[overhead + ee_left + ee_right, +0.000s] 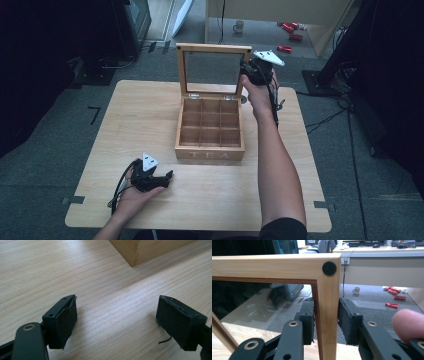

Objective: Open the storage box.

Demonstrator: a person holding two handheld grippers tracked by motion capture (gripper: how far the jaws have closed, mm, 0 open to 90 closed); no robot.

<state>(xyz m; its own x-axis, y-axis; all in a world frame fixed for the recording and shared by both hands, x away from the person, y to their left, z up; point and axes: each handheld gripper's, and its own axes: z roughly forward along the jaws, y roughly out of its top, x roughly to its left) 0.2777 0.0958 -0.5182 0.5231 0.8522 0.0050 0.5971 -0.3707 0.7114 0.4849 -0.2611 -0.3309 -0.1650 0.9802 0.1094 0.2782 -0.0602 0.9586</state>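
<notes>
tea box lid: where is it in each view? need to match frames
High view: lid stands upright at top centre, right gripper clamped on its right edge.
Left gripper view: lid not in frame.
Right gripper view: lid frame central, between the jaws.
Shared landmark: tea box.

The one readable text is the word "TEA", in pale capitals on the front wall of the wooden box, the side nearest the person, below its open compartments. The box stands on the desk. No other lettering, number or brand can be made out on the box or near it.
</notes>
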